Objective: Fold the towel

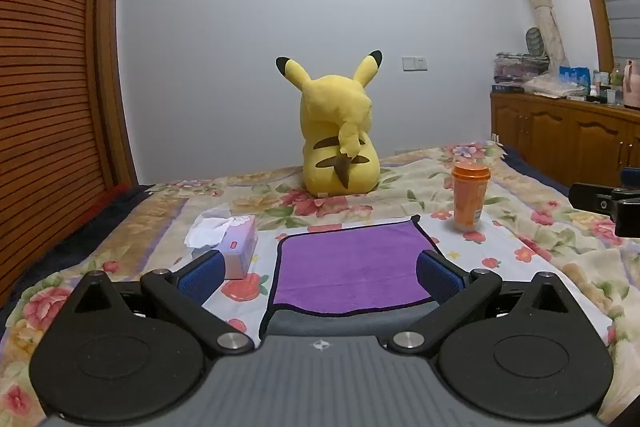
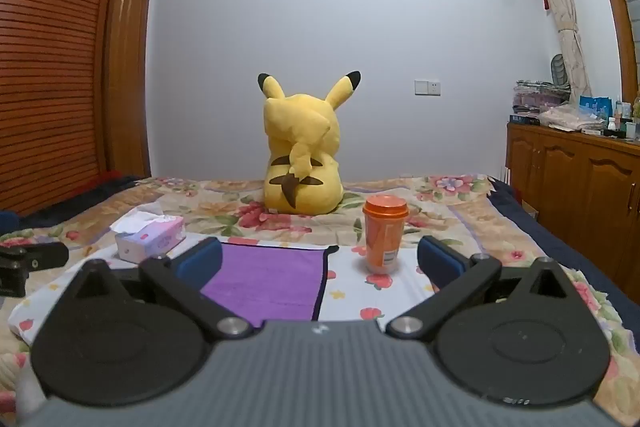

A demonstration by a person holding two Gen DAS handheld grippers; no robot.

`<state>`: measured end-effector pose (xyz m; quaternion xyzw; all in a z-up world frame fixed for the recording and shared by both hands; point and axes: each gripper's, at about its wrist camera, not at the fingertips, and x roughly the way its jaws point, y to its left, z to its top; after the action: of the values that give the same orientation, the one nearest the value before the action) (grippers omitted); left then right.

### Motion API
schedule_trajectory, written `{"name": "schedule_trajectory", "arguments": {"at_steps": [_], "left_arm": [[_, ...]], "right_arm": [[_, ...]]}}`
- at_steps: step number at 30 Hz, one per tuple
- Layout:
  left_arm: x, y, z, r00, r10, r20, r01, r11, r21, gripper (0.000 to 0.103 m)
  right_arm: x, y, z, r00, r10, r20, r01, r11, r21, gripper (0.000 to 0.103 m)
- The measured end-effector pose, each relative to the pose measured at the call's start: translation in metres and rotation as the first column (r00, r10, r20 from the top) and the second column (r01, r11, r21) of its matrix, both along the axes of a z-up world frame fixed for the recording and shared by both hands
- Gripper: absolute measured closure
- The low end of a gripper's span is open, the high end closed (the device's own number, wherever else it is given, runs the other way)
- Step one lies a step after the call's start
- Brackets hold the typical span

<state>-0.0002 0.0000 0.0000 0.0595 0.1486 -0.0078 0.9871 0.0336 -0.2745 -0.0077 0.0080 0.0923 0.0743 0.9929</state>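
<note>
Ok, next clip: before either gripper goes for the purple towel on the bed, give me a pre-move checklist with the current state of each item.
1. Left gripper jaws open and empty: ok.
2. Right gripper jaws open and empty: ok.
3. Purple microfibre towel with dark edging lying flat on the floral bedspread: ok; near edge shows a grey underside strip, and whether that is a fold cannot tell.
4. Orange lidded cup apart from the towel's right edge: ok, but upright and close by.
5. Pink tissue box apart from the towel's left edge: ok.
6. Yellow Pikachu plush toy well behind the towel: ok.
</note>
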Motion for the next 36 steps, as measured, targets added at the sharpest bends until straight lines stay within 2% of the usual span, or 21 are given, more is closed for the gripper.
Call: {"name": "schedule_trajectory", "arguments": {"at_steps": [36], "left_arm": [[0.0001,0.0000,0.0000,1.000,-0.001,-0.002,0.001,1.000,-0.002,0.000]], "right_arm": [[0.0020,-0.0001,-0.0004,1.000,-0.001,-0.005,0.001,1.000,-0.004,0.000]]}}
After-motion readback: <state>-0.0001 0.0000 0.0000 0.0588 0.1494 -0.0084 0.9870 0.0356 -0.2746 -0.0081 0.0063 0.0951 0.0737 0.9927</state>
